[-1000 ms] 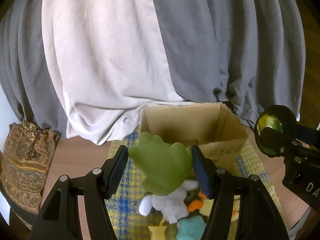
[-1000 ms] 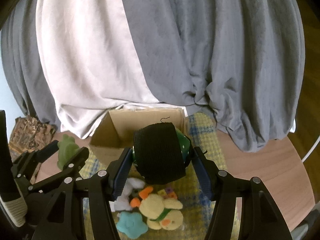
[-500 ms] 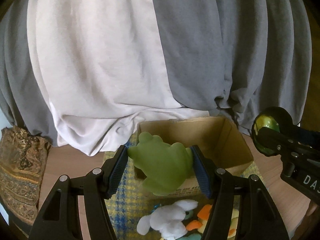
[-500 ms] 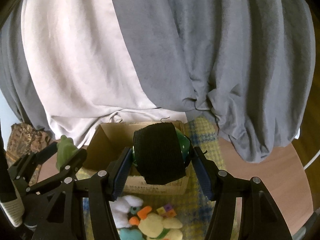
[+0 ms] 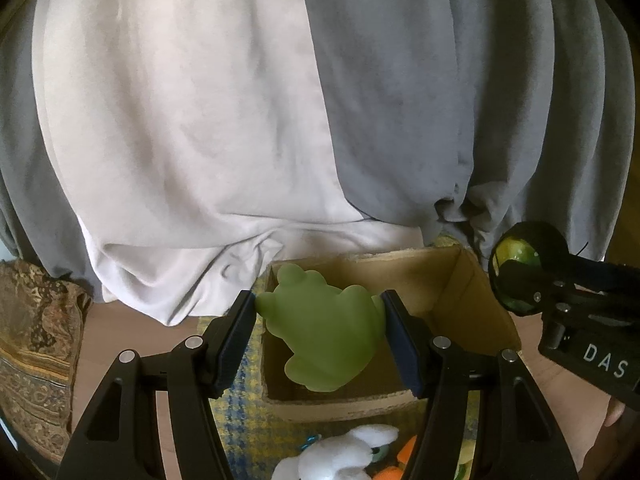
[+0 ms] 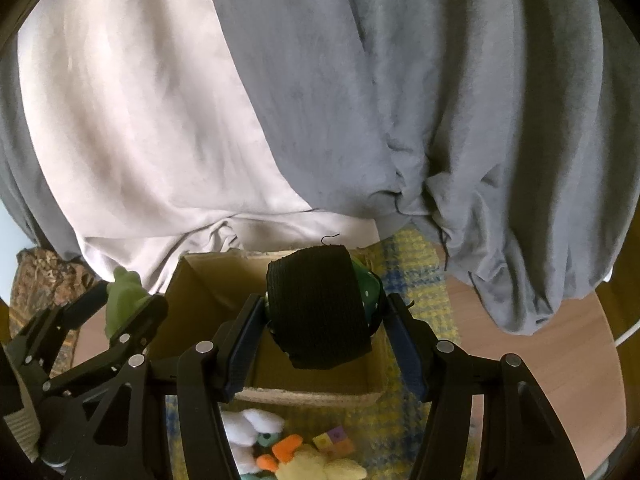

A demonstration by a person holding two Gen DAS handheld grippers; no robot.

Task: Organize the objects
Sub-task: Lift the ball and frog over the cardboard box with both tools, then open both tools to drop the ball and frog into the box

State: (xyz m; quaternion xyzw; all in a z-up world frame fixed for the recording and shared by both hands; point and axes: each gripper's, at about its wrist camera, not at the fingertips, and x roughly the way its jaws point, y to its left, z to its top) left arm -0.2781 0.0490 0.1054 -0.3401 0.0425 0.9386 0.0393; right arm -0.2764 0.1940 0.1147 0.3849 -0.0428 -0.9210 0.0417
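My left gripper [image 5: 320, 312] is shut on a green frog toy [image 5: 324, 332] and holds it over the open cardboard box [image 5: 472, 304]. My right gripper [image 6: 324, 316] is shut on a black and green round toy [image 6: 316, 308], held over the same box [image 6: 200, 292] from the right side. The left gripper with the frog [image 6: 122, 300] shows at the left of the right wrist view. The right gripper with its toy [image 5: 516, 264] shows at the right of the left wrist view.
The box stands on a yellow and blue checked cloth [image 6: 416, 268] on a wooden table [image 6: 560, 352]. In front of the box lie a white plush [image 5: 344, 456], orange pieces [image 6: 280, 450] and a yellow plush [image 6: 320, 468]. Grey and white drapery [image 5: 280, 120] hangs behind. A patterned cushion [image 5: 36, 344] lies left.
Both grippers have moved forward with their toys, from above the loose toys to above the open box. The box now sits under both held toys.
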